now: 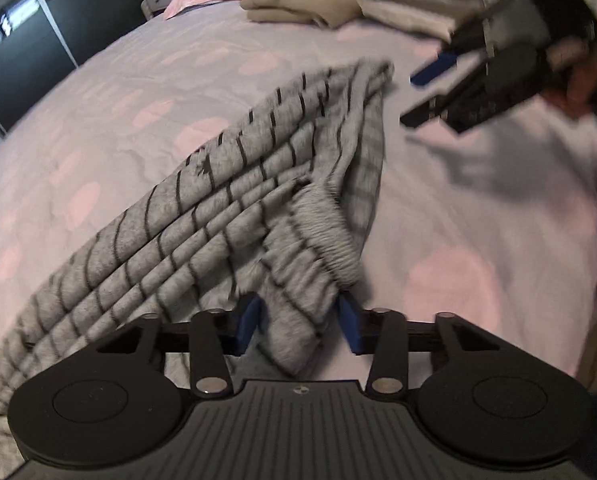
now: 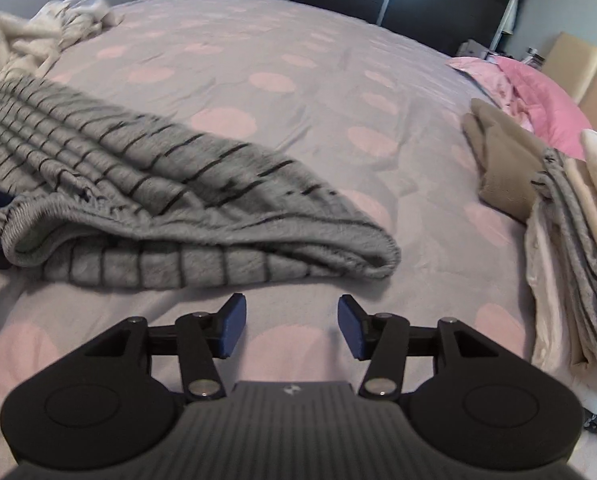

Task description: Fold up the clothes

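A grey garment with thin black stripes (image 1: 226,200) lies bunched on the bed. My left gripper (image 1: 298,320) is shut on a fold of it near its ribbed waistband. In the right wrist view the same garment (image 2: 170,208) lies ahead and to the left, its waistband edge facing me. My right gripper (image 2: 290,328) is open and empty, just short of the garment's near edge, above the sheet. It also shows in the left wrist view (image 1: 426,92), held by a hand beyond the garment's far end.
The bed has a lilac sheet with pink dots (image 2: 298,80). A stack of folded clothes (image 2: 570,232) lies at the right, with a beige folded piece (image 2: 502,160) and pink pillows (image 2: 538,92) behind. Crumpled cream cloth (image 2: 38,44) lies far left. Dark wardrobes stand beyond.
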A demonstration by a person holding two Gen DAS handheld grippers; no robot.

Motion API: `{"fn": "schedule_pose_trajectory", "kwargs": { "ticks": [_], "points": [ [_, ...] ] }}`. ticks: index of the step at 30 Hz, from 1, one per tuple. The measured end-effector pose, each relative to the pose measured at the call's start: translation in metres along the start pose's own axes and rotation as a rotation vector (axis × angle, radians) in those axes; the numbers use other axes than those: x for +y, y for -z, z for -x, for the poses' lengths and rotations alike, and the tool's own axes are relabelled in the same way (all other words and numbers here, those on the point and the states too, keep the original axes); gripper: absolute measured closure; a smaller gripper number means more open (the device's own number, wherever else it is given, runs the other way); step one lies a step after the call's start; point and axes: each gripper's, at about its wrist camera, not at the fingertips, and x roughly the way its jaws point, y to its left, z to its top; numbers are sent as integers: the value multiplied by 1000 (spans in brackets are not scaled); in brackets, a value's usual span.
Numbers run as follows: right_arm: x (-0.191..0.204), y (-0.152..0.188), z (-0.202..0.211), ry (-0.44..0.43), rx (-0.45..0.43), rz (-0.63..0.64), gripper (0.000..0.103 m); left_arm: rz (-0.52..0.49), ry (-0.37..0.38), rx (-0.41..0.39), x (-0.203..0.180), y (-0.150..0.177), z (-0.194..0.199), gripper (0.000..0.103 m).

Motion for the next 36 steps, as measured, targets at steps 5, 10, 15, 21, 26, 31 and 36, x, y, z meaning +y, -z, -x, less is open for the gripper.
{"fn": "schedule_pose_trajectory", "kwargs": {
  "ticks": [5,10,15,21,26,31,36],
  "points": [
    [-30,-10,-4,40,-21,-141,49,64,-11,-46,15,-15,5,89],
    [-46,-18,-20,34,6,-226,49,212,-86,-156,48,-32,26,99],
    [-51,-24,-35,41,18,-247,59,269,-151,-242,66,-42,46,100],
    [-48,-32,-30,47,18,-240,96,267,-200,-242,66,-42,58,101],
    [-45,-40,-4,22,-5,-228,96,278,-240,-183,65,-32,67,101],
    [-34,-31,8,19,59,-152,96,275,-184,-97,51,-9,70,101],
    [-30,-20,13,35,112,-120,97,263,-120,-35,22,7,68,102]
  ]
}}
